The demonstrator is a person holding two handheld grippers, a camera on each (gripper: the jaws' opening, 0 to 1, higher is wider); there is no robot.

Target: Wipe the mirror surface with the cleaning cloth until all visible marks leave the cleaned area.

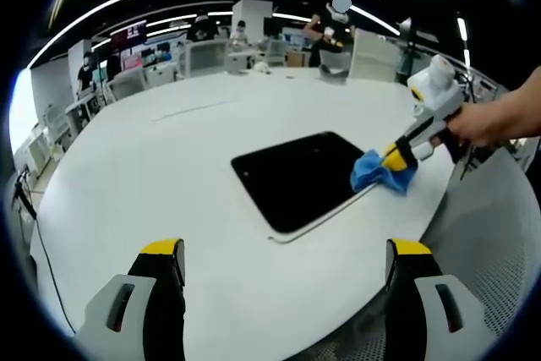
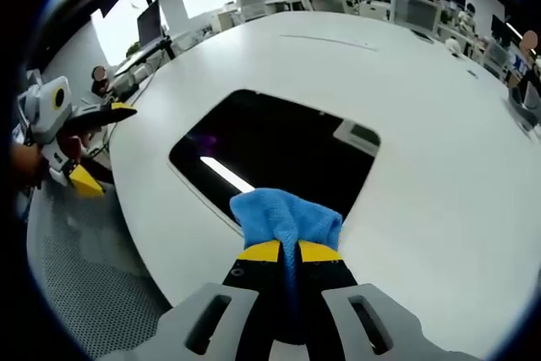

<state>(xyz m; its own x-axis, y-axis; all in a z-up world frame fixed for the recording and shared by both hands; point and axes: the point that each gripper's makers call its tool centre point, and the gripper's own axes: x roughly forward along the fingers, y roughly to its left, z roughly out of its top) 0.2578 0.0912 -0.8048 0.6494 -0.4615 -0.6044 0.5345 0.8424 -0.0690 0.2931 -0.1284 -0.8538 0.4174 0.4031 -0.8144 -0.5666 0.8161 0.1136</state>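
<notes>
The right gripper [image 2: 287,251], clamped on the blue cloth [image 2: 286,216], should press flat across the mirror [image 2: 279,145] at frame centre; left gripper [image 1: 283,261] open.

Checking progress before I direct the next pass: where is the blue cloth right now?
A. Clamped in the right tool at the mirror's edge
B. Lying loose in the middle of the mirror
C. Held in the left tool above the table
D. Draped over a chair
A: the right tool is shut on the blue cloth, which sits at the near edge of the dark mirror; the left tool is open.
</notes>
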